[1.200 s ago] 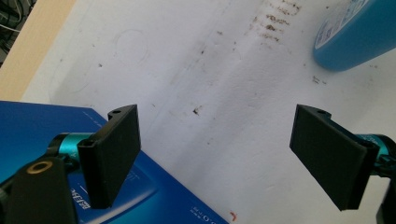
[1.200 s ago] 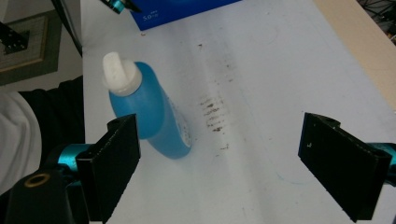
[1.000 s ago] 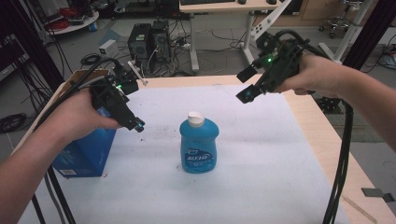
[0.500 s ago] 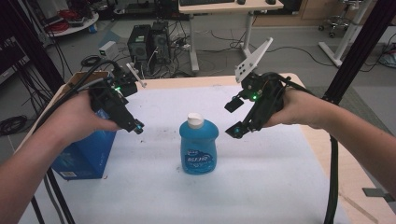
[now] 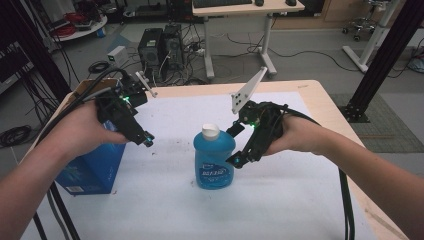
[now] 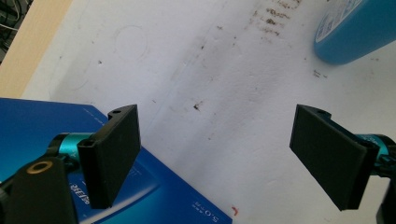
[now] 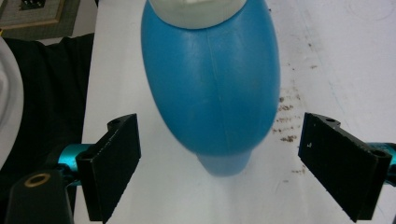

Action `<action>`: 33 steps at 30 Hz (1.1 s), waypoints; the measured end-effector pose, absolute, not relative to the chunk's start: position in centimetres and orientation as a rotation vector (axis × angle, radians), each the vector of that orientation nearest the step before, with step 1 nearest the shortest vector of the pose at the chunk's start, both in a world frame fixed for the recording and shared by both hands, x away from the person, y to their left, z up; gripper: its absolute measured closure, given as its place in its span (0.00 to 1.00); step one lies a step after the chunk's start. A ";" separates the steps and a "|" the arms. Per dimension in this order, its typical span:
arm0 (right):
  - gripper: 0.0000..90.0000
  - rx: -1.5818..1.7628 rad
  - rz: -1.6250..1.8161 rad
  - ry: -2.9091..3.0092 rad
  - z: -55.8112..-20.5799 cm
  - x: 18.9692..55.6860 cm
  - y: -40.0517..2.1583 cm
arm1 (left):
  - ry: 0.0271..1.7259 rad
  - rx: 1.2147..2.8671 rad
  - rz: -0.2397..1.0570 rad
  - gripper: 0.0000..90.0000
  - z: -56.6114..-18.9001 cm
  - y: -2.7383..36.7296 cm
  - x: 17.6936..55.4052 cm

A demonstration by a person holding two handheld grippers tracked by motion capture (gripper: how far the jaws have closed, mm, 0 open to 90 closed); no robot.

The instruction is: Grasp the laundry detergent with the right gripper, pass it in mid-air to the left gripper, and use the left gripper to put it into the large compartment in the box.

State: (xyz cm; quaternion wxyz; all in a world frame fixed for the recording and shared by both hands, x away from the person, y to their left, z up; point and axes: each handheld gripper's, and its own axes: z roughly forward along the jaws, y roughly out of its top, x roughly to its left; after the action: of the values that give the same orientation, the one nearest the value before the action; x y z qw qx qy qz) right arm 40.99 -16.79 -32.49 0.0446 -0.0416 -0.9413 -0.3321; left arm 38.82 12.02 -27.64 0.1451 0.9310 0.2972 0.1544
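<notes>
Bottle (image 7: 212,88) between spread right-gripper jaws

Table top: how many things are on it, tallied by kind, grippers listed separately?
Blue dish soap bottle: 1
Blue cardboard box: 1
Hand-held grippers: 2, the left gripper and the right gripper, both open
Total: 2 things on the table, plus 2 grippers

A wooden table (image 5: 325,107) under a stained white sheet (image 5: 165,200) bears a blue bottle (image 5: 214,159) and a blue box (image 5: 92,167).
</notes>
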 end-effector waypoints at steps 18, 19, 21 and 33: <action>0.14 -0.124 -1.013 -2.869 -34.4 41.1 -14.7 | 0.855 2.666 0.459 0.18 -27.6 12.1 38.6; 0.14 -0.124 -1.013 -2.869 -34.4 41.1 -14.7 | 0.855 2.666 0.459 0.18 -27.6 12.1 38.6; 0.14 -0.122 -1.025 -2.873 -34.4 41.1 -14.6 | 0.851 2.668 0.460 0.18 -27.5 12.1 38.6; 0.20 -0.080 -1.031 -2.878 -34.4 40.8 -14.6 | 0.850 2.666 0.459 0.18 -27.5 12.2 38.4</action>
State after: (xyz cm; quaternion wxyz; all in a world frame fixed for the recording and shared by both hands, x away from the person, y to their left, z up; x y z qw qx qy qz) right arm 40.79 -14.61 -34.36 0.0415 -0.0263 -0.9403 -0.3369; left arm 38.45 12.16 -27.51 0.1525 0.9292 0.2963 0.1598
